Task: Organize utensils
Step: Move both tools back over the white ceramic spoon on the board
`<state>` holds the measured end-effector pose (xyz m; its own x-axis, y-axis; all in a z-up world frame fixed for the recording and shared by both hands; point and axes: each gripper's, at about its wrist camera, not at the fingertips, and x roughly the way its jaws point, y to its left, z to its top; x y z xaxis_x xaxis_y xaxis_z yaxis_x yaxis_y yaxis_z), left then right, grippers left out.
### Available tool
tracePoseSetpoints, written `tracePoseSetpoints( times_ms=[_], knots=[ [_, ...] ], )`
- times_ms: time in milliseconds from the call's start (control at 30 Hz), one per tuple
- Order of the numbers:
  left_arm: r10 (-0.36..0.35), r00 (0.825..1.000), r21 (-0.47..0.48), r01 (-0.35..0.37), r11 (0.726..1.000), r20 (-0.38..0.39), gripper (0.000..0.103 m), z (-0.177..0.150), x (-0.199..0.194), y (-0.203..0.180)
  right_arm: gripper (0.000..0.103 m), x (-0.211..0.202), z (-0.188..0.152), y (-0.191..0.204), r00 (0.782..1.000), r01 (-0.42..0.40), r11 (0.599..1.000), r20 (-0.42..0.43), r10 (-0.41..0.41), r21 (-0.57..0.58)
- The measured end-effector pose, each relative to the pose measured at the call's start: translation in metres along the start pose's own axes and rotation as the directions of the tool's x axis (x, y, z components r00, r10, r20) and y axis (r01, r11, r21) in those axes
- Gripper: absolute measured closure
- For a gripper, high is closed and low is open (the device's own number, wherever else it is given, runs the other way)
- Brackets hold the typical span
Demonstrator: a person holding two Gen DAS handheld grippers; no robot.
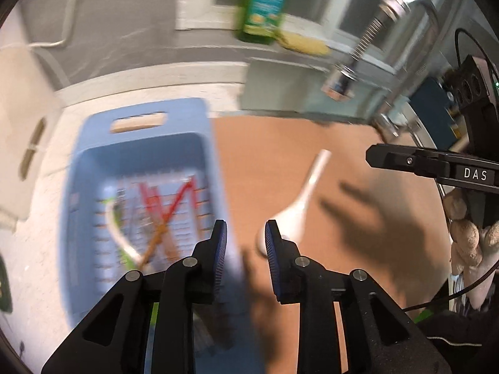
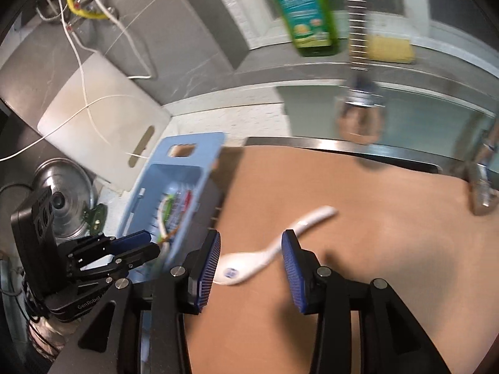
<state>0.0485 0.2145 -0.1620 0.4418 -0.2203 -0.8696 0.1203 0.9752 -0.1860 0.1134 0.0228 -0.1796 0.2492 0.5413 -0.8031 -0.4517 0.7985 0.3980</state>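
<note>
The left hand-held gripper (image 1: 245, 241) hung over the seam between the blue basket (image 1: 93, 168) and the brown board (image 1: 343, 187), its blue pads apart with nothing pressed between them. The right hand-held gripper (image 2: 251, 260) stood over the brown board with its pads likewise apart; the white spoon (image 2: 265, 254) lay on the board beneath the gap, untouched as far as could be told, bowl toward the camera and handle slanting away to the right.

In the left wrist view the same white spoon (image 1: 304, 201) lay on the board just beside the basket's right wall. The basket sat at the board's left edge, on the pale bench (image 1: 40, 249), and held a jumble of utensils (image 1: 156, 215) blurred by motion: red, orange, green and white handles.

Behind the board stood the sink's rim, a chrome tap (image 1: 402, 31), a green bottle (image 2: 304, 12) and a yellow sponge (image 2: 389, 48).
</note>
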Motion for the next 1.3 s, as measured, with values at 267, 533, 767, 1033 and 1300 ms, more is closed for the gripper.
tracePoseSetpoints(
  times_ms=[267,533,767,1033,1300],
  knots=[
    [-0.046,0.992,0.106,0.058,0.993,-0.117,0.068,0.019,0.047,-0.044,0.064,-0.018,-0.021,-0.046,0.999,0.04,0.997,-0.008,-0.04,0.063],
    [-0.009,0.962,0.142,0.049,0.989,-0.274,0.067,0.032,0.091,-0.05,0.064,-0.036,-0.035,-0.086,1.0,0.003,0.98,0.015,-0.006,0.197],
    [0.012,0.937,0.181,0.055,0.982,-0.348,0.067,0.031,0.108,-0.057,0.064,-0.043,-0.049,-0.105,1.0,-0.006,0.969,0.025,0.0,0.249],
    [0.009,0.934,0.197,0.066,0.978,-0.358,0.067,0.029,0.112,-0.069,0.064,-0.055,-0.053,-0.116,0.999,-0.005,0.966,0.036,-0.005,0.26],
    [-0.015,0.932,0.22,0.101,0.97,-0.362,0.069,0.021,0.107,-0.094,0.064,-0.056,-0.056,-0.115,1.0,-0.02,0.967,0.024,0.014,0.253]
  ],
)
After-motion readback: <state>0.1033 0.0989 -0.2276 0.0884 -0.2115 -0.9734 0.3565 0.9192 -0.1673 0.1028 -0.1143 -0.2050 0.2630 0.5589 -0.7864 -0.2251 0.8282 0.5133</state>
